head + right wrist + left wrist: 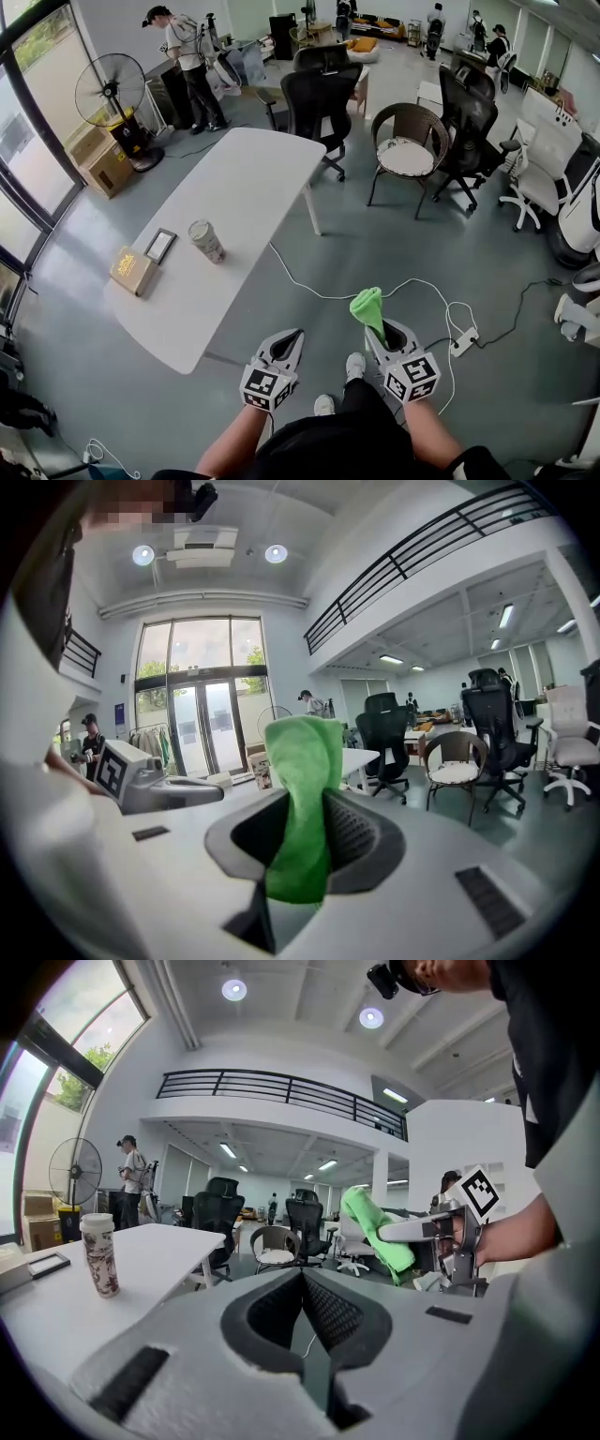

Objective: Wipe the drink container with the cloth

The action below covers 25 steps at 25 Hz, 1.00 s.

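The drink container (205,241) is a tall patterned cup with a lid, standing upright on the white table (253,178) near its left side. It also shows in the left gripper view (98,1254) and, small, behind the cloth in the right gripper view (259,771). Both grippers hover off the table's near end, above the floor. My right gripper (378,328) is shut on a green cloth (367,306), which sticks up out of the jaws (302,789). The left gripper (292,334) is shut with nothing in it (303,1274).
A tan box (134,271) and a dark-framed flat item (160,246) lie left of the cup. A white cable and power strip (463,341) run over the floor ahead. Office chairs (317,101), a wicker chair (405,145) and a fan (112,91) stand beyond; a person (187,61) stands far off.
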Tool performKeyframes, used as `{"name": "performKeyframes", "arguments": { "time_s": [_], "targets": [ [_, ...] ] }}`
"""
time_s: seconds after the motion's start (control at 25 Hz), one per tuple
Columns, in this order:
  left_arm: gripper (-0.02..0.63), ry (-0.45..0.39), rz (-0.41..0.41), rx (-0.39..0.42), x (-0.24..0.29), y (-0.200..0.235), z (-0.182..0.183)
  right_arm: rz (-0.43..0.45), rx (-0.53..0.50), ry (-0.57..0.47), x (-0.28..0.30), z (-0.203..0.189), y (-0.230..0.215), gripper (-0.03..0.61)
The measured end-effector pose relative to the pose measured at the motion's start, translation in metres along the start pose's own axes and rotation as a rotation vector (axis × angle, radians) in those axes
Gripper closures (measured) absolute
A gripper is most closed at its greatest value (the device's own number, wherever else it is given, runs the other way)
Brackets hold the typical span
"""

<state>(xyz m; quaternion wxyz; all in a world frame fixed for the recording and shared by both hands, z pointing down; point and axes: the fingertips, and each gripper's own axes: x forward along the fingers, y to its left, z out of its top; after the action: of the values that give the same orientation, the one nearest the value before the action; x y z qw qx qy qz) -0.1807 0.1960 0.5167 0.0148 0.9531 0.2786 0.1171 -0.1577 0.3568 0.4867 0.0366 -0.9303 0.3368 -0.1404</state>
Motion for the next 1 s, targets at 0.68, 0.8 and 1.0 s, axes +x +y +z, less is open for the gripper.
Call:
{"name": "performKeyframes", "arguments": {
  "time_s": [0.68,0.8,1.0],
  "targets": [
    [0.604,0.055,0.180,-0.036,0.093,0.132,0.036,0.236,-0.017,0.103,0.207,0.049,-0.033,0.469],
    [0.604,0.051,0.255,-0.059,0.104,0.163,0.037,0.319,-0.023,0.121,0.248,0.050,-0.033,0.469],
    [0.604,0.050,0.401,-0.097,0.100,0.204,0.040,0.473,-0.048,0.144,0.305,0.061,-0.015,0.469]
  ]
}}
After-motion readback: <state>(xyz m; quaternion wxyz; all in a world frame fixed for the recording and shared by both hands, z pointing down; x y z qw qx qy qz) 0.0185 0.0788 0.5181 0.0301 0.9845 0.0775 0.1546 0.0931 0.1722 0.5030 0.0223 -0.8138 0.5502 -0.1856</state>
